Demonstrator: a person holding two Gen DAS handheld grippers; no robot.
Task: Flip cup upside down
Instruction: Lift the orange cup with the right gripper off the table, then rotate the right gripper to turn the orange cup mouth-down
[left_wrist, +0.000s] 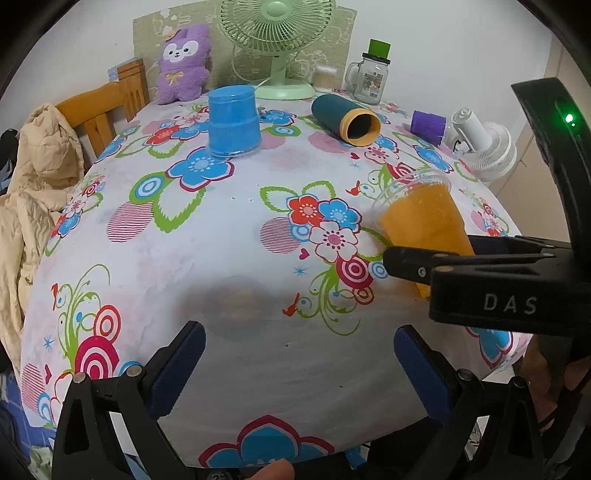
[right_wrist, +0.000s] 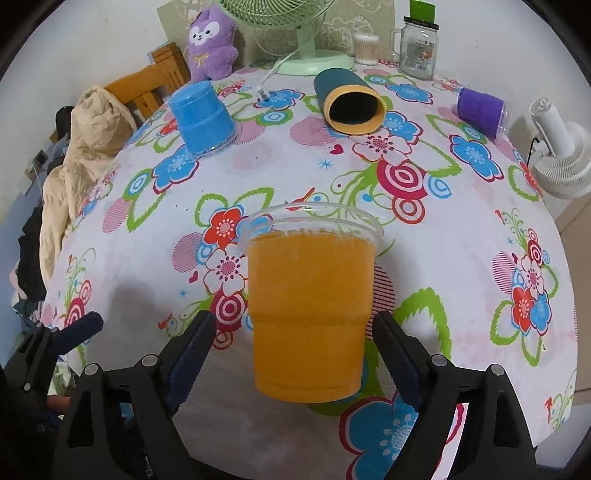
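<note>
An orange plastic cup with a clear rim stands between the fingers of my right gripper, rim on the far side, base towards the camera. The jaws are wide; both pads sit beside the cup with small gaps. In the left wrist view the same cup shows tilted at the right, with the right gripper's black finger across it. My left gripper is open and empty above the table's near edge.
A blue cup stands upside down at the back left. A dark teal tube with a yellow rim and a purple cup lie on their sides. A green fan, a plush toy, a jar and a white fan are behind.
</note>
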